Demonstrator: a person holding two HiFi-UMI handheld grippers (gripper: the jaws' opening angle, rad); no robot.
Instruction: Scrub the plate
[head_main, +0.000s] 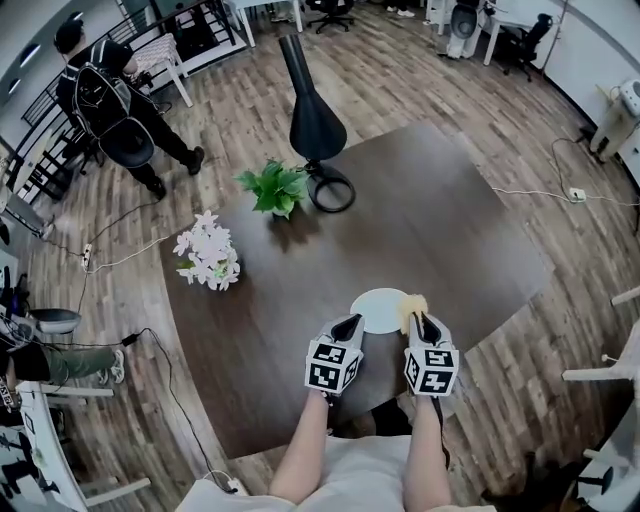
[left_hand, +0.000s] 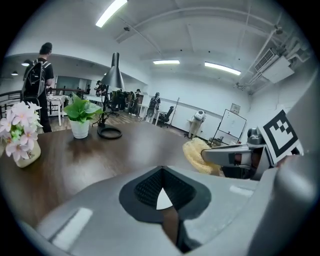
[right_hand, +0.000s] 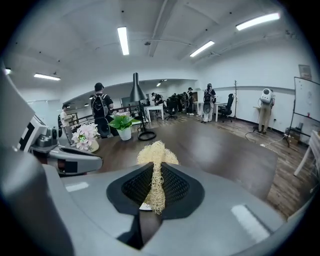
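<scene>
My left tongs (head_main: 350, 323) pinch the white plate (head_main: 380, 308) by its 8 o'clock rim near the dark surface's (head_main: 430, 220) 6 o'clock edge. My right tongs (head_main: 418, 320) clamp a soft fibre scrubber (head_main: 412, 302) at the plate's 3 o'clock side. The plate looks stiff, slick and breakable, so I judge the rim the safest hold.

Plate (head_main: 378, 310): white, round, lying flat near the front edge of the dark table (head_main: 450, 230), rim pinched by left gripper (head_main: 349, 323).
Scrubber (head_main: 413, 302): pale yellow fibrous pad, clamped in right gripper (head_main: 420, 322), at plate's right rim.

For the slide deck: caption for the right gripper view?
Right gripper shut on a yellow fibrous scrubber, dark wooden table beyond.
</scene>
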